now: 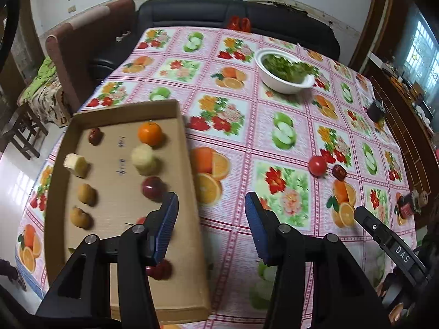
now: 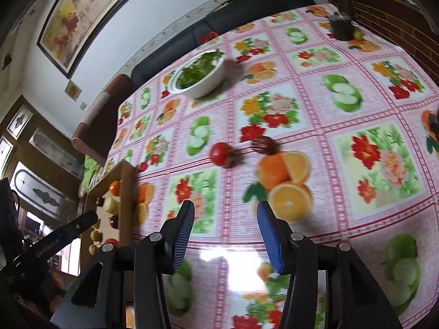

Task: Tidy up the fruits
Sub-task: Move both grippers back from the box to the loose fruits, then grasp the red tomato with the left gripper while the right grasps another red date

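Observation:
A shallow cardboard tray (image 1: 189, 164) lies on the table's left side and holds several fruits: an orange (image 1: 149, 133), pale cut pieces (image 1: 142, 159), dark red ones (image 1: 151, 188) and brownish ones (image 1: 86, 194). A red tomato (image 1: 317, 165) and a small dark red fruit (image 1: 339, 172) lie loose on the cloth to the right. My left gripper (image 1: 211, 205) is open and empty over the tray's right edge. My right gripper (image 2: 226, 213) is open and empty above the cloth, short of the tomato (image 2: 220, 152) and the dark fruit (image 2: 264, 144). The tray's edge (image 2: 126, 192) shows at the left.
A white bowl of green leaves (image 1: 285, 72) stands at the back, also in the right wrist view (image 2: 200, 75). A dark cup (image 1: 376, 111) and a small dark jar (image 1: 410, 205) sit near the right edge. A sofa (image 1: 233, 13) and chair (image 1: 82, 54) stand behind the table.

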Action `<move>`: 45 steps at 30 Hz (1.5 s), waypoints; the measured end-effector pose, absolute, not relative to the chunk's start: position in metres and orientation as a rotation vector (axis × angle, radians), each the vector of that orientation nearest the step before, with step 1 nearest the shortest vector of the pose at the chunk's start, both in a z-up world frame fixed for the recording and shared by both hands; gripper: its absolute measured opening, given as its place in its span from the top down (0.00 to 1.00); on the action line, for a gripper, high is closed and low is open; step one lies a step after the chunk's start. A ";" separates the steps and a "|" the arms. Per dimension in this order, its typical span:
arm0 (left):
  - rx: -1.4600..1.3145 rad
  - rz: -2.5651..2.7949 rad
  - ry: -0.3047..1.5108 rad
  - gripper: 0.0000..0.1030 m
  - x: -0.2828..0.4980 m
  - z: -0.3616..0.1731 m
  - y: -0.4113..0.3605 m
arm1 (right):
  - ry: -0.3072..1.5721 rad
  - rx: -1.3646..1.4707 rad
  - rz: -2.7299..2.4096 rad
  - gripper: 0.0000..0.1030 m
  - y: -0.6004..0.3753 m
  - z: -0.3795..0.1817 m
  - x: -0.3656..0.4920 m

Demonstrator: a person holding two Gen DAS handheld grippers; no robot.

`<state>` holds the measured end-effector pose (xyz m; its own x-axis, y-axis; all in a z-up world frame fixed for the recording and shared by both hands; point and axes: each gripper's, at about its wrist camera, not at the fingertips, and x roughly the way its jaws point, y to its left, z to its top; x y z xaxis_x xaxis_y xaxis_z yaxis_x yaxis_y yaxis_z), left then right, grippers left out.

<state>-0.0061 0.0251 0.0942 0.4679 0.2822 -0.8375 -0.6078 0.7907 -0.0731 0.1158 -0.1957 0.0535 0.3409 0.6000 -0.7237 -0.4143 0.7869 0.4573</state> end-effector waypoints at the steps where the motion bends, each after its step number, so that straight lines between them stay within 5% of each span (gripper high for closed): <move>1: -0.388 0.557 0.941 0.53 -0.004 0.093 0.022 | 1.032 0.209 0.662 0.51 -0.198 0.052 0.117; 33: -0.381 0.345 1.071 0.53 0.071 0.050 -0.017 | 0.983 -0.088 0.614 0.54 -0.156 0.018 0.193; 35: -0.375 0.344 1.078 0.53 0.079 0.047 -0.018 | 0.975 -0.122 0.619 0.61 -0.149 0.018 0.197; 36: -0.370 0.341 1.086 0.53 0.085 0.044 -0.019 | 0.974 -0.135 0.622 0.73 -0.147 0.017 0.198; 45: -0.380 0.311 1.097 0.53 0.137 0.029 -0.031 | 0.935 -0.001 0.616 0.73 -0.186 0.042 0.185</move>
